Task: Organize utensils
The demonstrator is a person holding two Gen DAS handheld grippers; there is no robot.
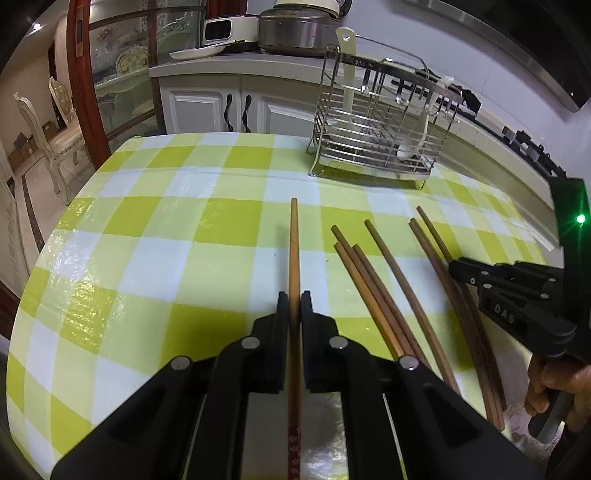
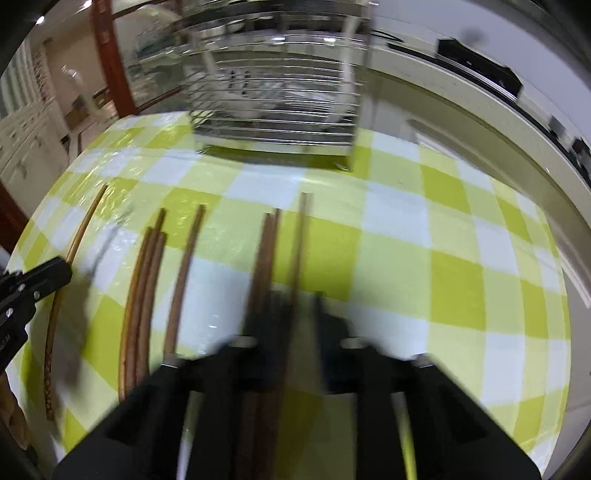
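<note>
My left gripper (image 1: 294,299) is shut on a light brown chopstick (image 1: 294,240) that points away over the green checked tablecloth (image 1: 166,229). Several darker chopsticks (image 1: 373,288) lie in a row to its right. A wire utensil rack (image 1: 380,122) with a white spatula and spoons stands at the back. My right gripper (image 1: 456,267) shows at the right, above the rightmost pair of chopsticks (image 1: 443,266). In the blurred right wrist view the right gripper (image 2: 295,299) is open with a chopstick (image 2: 299,243) between its fingers, beside a dark pair (image 2: 264,254). The left gripper (image 2: 55,275) shows at the left edge.
A kitchen counter (image 1: 221,62) with a rice cooker (image 1: 295,29) and a plate runs behind the table. Cabinets, a wooden door frame and a chair (image 1: 55,125) are at the left. A stove edge runs along the right.
</note>
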